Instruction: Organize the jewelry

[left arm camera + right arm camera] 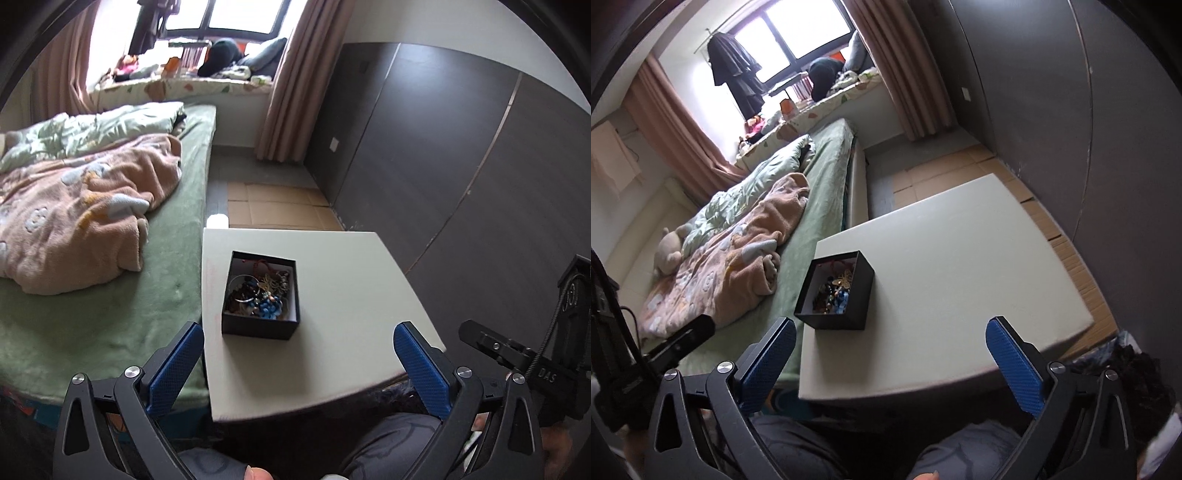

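Observation:
A small black box (258,326) stands on a pale square table (343,295) near its left edge. It holds a tangle of jewelry (258,291): beads, a blue piece, gold bits, a ring-shaped bangle. My left gripper (299,336) is open and empty, held above the table's near edge, short of the box. The box (857,295) with the jewelry (834,291) also shows in the right wrist view. My right gripper (890,332) is open and empty, near the front of the table (960,277), right of the box. The right gripper's body (517,350) shows in the left wrist view.
A bed (110,295) with a green sheet and a pink blanket (81,214) touches the table's left side. Dark wall panels (461,147) stand to the right. Flat cardboard (277,210) lies on the floor beyond the table. The person's knees (388,443) are under the grippers.

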`<action>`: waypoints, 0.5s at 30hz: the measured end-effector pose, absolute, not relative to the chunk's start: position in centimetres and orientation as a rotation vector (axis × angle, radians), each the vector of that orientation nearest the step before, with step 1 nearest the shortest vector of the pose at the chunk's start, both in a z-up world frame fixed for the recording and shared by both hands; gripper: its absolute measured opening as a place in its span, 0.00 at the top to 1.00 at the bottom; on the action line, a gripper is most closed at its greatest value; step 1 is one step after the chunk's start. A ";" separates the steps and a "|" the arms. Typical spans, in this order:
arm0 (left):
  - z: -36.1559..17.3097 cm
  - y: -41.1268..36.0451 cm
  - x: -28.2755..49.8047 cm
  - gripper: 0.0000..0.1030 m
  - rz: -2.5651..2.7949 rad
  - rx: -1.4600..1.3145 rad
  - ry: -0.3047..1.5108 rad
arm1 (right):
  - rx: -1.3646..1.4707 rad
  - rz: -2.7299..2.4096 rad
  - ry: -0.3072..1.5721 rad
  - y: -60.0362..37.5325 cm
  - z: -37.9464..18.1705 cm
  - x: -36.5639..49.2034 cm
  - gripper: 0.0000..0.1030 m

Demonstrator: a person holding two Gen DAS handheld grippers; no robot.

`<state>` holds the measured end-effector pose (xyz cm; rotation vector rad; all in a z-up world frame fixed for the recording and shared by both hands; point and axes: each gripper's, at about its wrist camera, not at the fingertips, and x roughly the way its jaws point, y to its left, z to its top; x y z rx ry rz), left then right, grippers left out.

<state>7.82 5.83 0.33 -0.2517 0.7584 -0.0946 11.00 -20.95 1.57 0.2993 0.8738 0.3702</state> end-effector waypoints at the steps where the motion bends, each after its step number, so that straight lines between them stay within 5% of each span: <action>1: 0.5 5.7 7.4 0.00 -0.095 -0.245 0.753 | 0.292 0.372 0.867 -21.1 1.7 10.5 0.00; 15: 3.7 2.8 -1.5 0.00 -0.044 -0.110 0.644 | 0.208 0.374 0.771 -23.3 4.5 2.9 0.00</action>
